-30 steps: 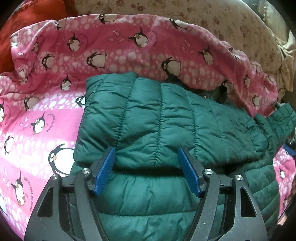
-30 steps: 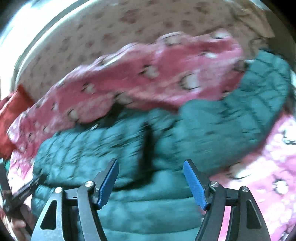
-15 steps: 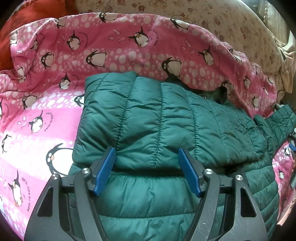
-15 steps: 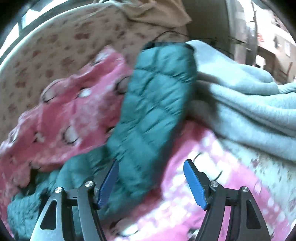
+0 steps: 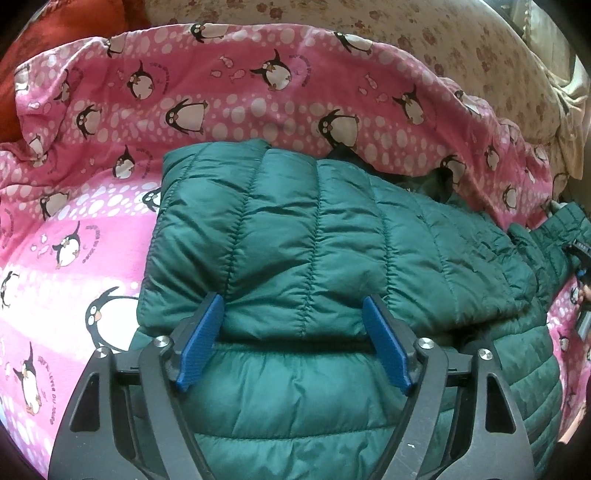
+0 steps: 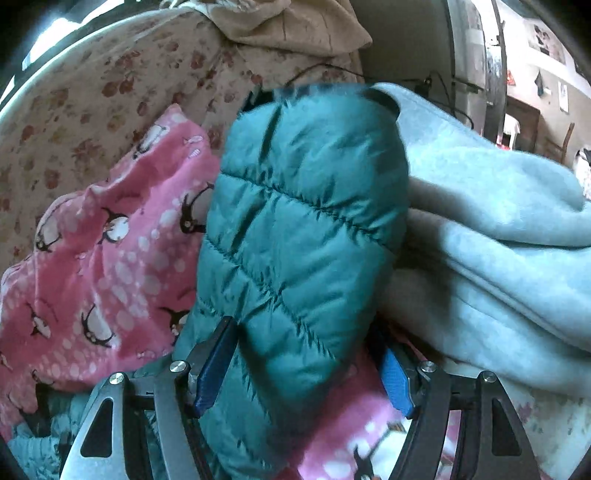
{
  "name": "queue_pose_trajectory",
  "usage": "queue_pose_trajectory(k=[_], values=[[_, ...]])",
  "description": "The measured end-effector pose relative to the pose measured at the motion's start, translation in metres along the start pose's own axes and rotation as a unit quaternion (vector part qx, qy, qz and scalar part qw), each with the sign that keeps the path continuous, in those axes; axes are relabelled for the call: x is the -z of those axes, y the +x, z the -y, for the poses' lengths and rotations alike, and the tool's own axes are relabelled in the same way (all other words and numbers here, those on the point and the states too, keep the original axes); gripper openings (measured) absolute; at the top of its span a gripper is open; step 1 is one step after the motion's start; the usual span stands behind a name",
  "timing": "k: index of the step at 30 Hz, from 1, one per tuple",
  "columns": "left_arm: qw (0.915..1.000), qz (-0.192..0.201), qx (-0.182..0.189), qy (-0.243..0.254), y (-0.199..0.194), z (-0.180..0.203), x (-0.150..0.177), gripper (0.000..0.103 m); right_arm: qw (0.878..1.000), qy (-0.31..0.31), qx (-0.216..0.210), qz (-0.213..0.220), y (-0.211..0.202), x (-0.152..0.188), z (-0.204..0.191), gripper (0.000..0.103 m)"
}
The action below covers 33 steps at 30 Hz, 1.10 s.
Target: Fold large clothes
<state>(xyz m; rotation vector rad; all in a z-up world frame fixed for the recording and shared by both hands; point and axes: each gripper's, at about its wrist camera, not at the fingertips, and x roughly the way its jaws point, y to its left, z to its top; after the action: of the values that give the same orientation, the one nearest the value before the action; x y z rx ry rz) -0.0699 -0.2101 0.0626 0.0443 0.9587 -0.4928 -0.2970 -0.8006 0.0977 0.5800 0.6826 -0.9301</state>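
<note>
A dark green quilted puffer jacket (image 5: 317, 236) lies on a pink penguin blanket (image 5: 221, 92), one side folded over its body. My left gripper (image 5: 293, 341) is open, its blue pads over the folded edge, one on each side. In the right wrist view the jacket's sleeve (image 6: 303, 229) stretches away from me. My right gripper (image 6: 306, 373) is open and straddles the sleeve near its lower part. The sleeve also shows at the right edge of the left wrist view (image 5: 554, 236).
A light blue fleece blanket (image 6: 498, 240) is bunched right of the sleeve. A beige floral sheet (image 6: 92, 92) covers the bed behind. A red cushion (image 5: 55, 33) sits at the far left corner. A doorway and room lie beyond at right.
My right gripper swung right, off the jacket body, then closed in on the sleeve, which now sits between its fingers. My left gripper has barely moved.
</note>
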Motion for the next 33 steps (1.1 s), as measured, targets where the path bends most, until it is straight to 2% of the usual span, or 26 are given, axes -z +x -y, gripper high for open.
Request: queue_pose_trajectory(k=[1, 3, 5, 7, 9, 12, 14, 16, 23, 27, 33], values=[[1.0, 0.0, 0.0, 0.001, 0.001, 0.001, 0.0, 0.079, 1.0, 0.004, -0.001, -0.003, 0.002, 0.0, 0.001, 0.059], [1.0, 0.0, 0.001, 0.0, 0.002, 0.001, 0.0, 0.079, 1.0, 0.0, 0.006, -0.006, 0.004, -0.002, -0.001, 0.053], [1.0, -0.001, 0.001, -0.001, 0.002, 0.001, -0.001, 0.08, 1.0, -0.01, 0.006, 0.001, 0.002, -0.004, -0.005, 0.038], [1.0, 0.0, 0.001, -0.001, 0.001, 0.001, 0.0, 0.08, 1.0, -0.017, 0.001, 0.008, -0.004, -0.006, -0.008, 0.03], [1.0, 0.0, 0.002, 0.0, 0.001, 0.0, 0.0, 0.08, 1.0, -0.013, -0.014, 0.014, -0.014, -0.005, -0.007, 0.023], [1.0, -0.001, 0.006, -0.003, -0.001, 0.0, -0.001, 0.08, 0.998, -0.011, -0.06, 0.019, -0.034, -0.001, -0.01, 0.014], [0.9999, 0.0, 0.008, -0.007, -0.004, -0.002, 0.0, 0.08, 0.996, -0.03, -0.082, 0.029, -0.052, 0.005, -0.021, 0.013], [0.9999, 0.0, 0.01, -0.011, -0.007, -0.003, 0.001, 0.08, 0.994, -0.054, -0.086, 0.041, -0.066, 0.01, -0.032, 0.012], [0.9992, 0.01, 0.022, -0.033, -0.022, -0.013, 0.0, 0.08, 0.982, -0.095, -0.156, 0.046, -0.119, 0.038, -0.069, 0.01], [0.9988, 0.015, 0.02, -0.042, -0.03, -0.019, 0.0, 0.08, 0.971, -0.122, -0.198, 0.047, -0.148, 0.056, -0.098, 0.01], [0.9987, 0.032, 0.004, -0.04, -0.038, -0.022, -0.001, 0.08, 0.945, -0.193, -0.262, 0.028, -0.183, 0.093, -0.163, 0.01]])
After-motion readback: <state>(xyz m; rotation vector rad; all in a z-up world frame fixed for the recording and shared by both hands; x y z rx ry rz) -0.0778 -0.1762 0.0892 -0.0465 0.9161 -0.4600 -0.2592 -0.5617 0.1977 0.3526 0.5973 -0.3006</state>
